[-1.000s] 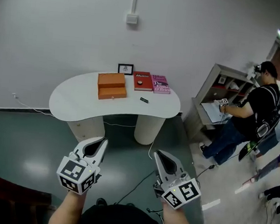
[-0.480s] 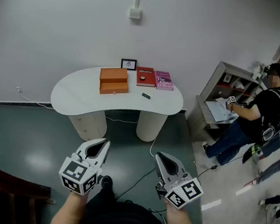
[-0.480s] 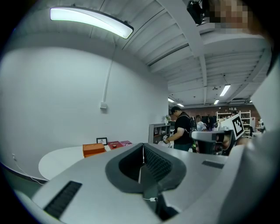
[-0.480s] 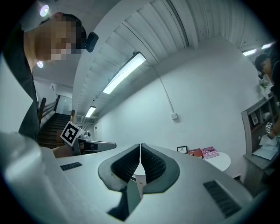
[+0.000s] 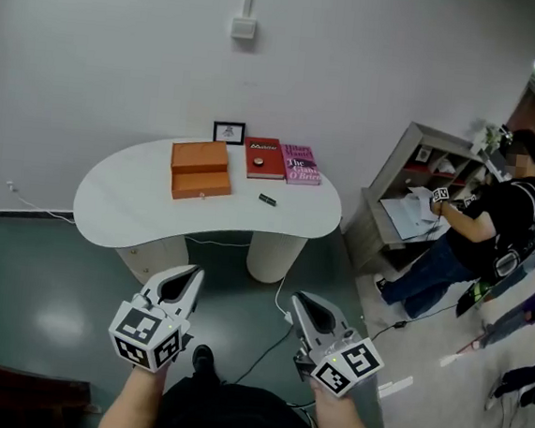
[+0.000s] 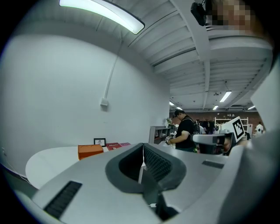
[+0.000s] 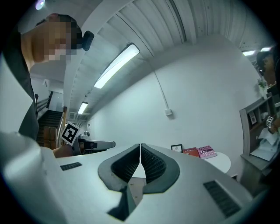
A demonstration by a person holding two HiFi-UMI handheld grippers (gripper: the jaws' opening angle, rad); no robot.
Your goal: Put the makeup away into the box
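Both jaw pairs are clenched on nothing: the left gripper [image 5: 194, 272] and the right gripper [image 5: 297, 298] hang well short of the table [image 5: 117, 208]. On it, far beyond the fingers, a small dark makeup stick [image 5: 267, 199] lies near the orange box [image 5: 200, 170], to its right.

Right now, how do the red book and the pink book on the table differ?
The red book carries a small round thing on its cover; the pink book has nothing on it. The red book lies nearer the orange box; the pink book lies nearer the right end of the table. Both lie flat, side by side.
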